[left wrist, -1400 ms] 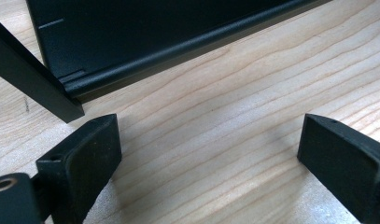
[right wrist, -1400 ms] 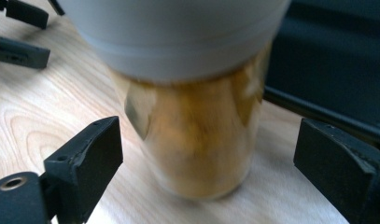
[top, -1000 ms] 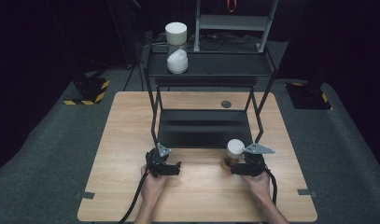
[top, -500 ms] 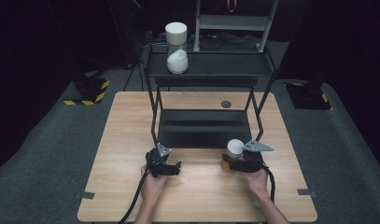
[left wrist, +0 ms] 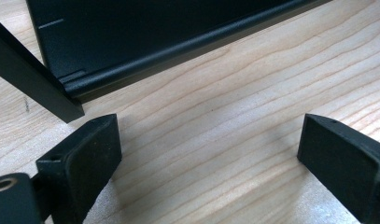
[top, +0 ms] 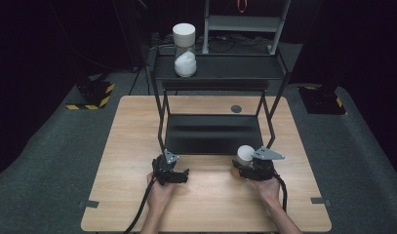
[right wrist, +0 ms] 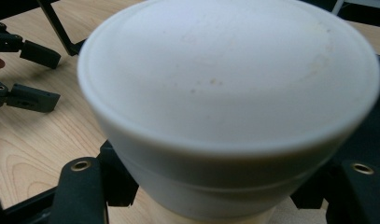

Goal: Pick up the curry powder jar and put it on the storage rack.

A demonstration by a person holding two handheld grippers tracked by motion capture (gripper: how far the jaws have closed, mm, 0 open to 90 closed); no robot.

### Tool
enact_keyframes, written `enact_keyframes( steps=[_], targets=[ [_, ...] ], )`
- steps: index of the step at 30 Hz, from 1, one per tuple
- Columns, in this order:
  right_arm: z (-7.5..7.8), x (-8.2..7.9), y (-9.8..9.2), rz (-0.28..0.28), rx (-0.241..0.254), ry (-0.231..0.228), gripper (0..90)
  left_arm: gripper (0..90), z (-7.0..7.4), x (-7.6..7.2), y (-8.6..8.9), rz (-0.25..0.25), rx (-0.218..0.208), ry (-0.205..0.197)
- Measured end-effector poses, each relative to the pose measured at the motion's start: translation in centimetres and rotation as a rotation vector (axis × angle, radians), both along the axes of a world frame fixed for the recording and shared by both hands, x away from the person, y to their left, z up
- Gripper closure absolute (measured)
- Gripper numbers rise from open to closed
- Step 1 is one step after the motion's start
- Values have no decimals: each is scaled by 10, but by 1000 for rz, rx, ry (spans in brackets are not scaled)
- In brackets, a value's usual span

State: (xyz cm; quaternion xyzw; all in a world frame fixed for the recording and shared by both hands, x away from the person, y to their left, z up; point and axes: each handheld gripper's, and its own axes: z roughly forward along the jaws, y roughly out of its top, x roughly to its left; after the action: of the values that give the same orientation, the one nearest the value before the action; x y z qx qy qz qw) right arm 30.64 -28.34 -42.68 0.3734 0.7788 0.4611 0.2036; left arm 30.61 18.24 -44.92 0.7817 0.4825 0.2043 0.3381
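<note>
The black rack (top: 213,131) stands mid-table, its slanting legs fencing the low shelf at both sides; the front edge stays open toward six o'clock. The right gripper (top: 248,166), whose jaws have just been closing on a white-lidded jar (top: 245,155), sits just beside the rack's right front leg, so passage at twelve o'clock is tight. The left gripper (top: 169,171), jaws apart, has bare table (top: 128,146) at nine o'clock. On the top shelf a sand-filled jar (top: 184,48) blocks the left end; the right end is free.
</note>
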Motion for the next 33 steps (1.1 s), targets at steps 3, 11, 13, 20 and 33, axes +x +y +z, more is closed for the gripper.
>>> enact_keyframes(
  steps=[3, 11, 13, 20, 33],
  targets=[
    [0, 0, 0, 2, -3, -2, 331, 61, 0, 0, 0, 0, 0, 0],
    [4, -1, -1, 11, -22, -14, 333, 61, 0, 0, 0, -3, 5, -1],
    [6, -2, -3, 12, -20, -17, 333, 61, 0, 0, 0, -3, 5, -1],
    [23, 2, -10, 20, -5, -11, 333, 62, 0, 0, 0, -3, 5, -1],
    [69, 16, -23, 41, 23, 14, 333, 61, 0, 0, 0, -2, 4, 0]
  ],
)
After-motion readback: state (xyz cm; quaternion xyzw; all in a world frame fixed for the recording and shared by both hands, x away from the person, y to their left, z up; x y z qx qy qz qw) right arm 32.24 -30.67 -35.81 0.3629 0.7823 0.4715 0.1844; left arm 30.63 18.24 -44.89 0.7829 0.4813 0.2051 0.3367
